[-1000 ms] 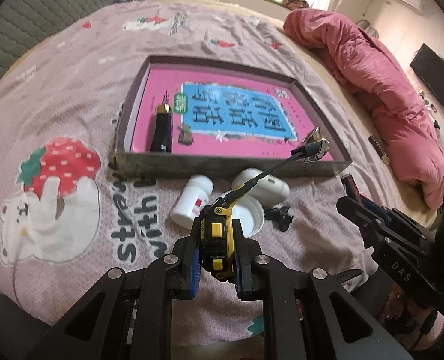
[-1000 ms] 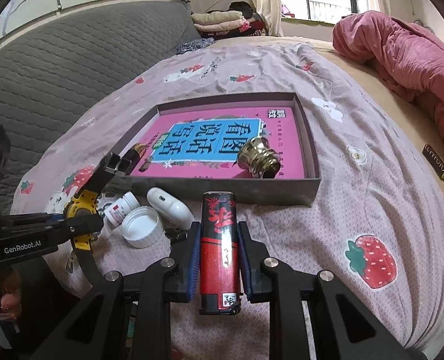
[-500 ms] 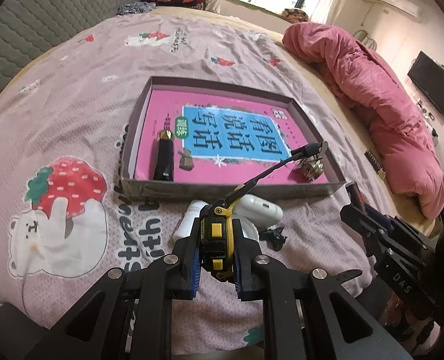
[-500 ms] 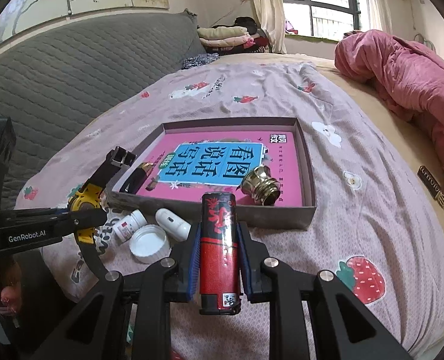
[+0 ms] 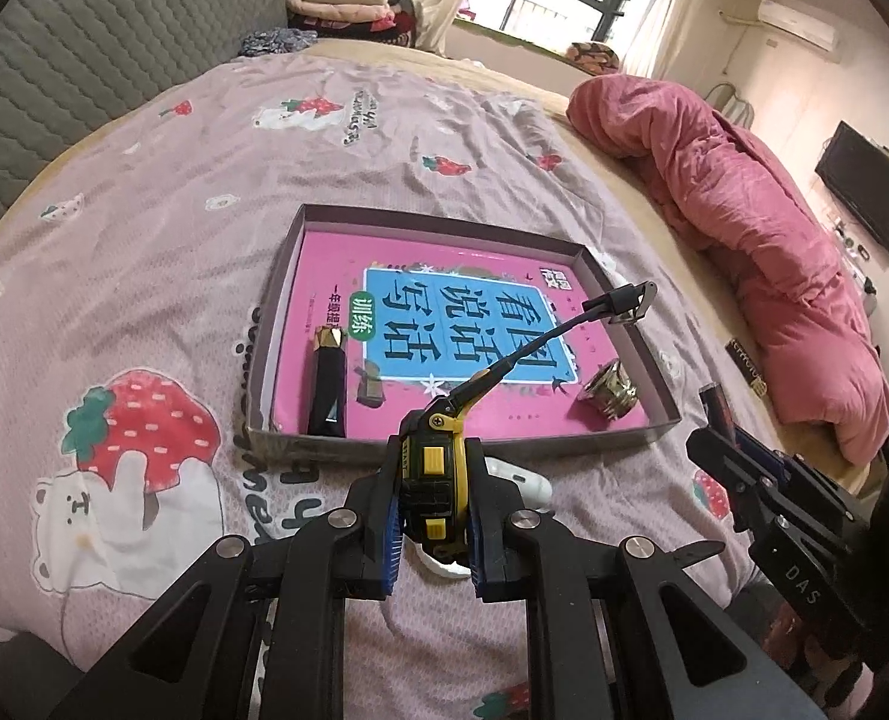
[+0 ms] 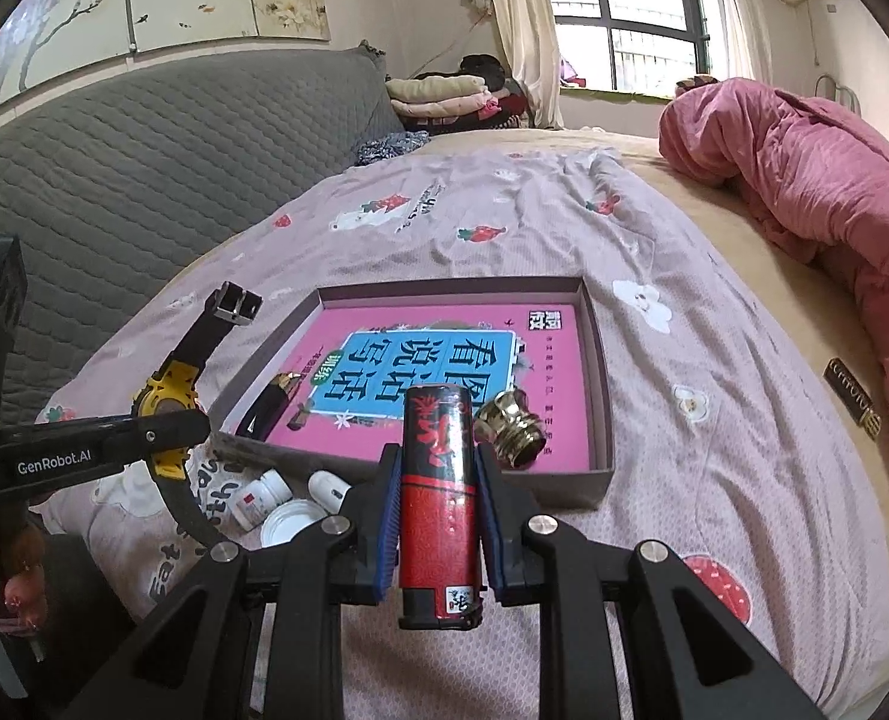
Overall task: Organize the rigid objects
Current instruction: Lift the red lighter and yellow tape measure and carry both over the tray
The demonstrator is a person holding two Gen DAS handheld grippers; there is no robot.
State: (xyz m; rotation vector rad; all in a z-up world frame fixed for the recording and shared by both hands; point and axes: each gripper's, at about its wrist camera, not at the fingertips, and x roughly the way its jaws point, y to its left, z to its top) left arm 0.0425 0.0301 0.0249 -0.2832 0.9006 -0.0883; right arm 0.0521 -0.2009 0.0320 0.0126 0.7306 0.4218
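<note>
The shallow box (image 5: 654, 427) lies on the bed (image 5: 144, 192) ahead of me. My left gripper (image 5: 433, 501) clenches a yellow watch (image 5: 432, 462); my right gripper (image 6: 438, 516) grips a red lighter (image 6: 439, 480). The watch's loose strap (image 5: 540, 342) could snag the box wall as I lower it, tipping the brass fitting (image 5: 609, 397). Both grippers have risen since a second ago; the box looks farther below.

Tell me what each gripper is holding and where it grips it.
The left gripper clamps the yellow-and-black watch by the sides of its case. The right gripper clamps the red lighter around its middle.
</note>
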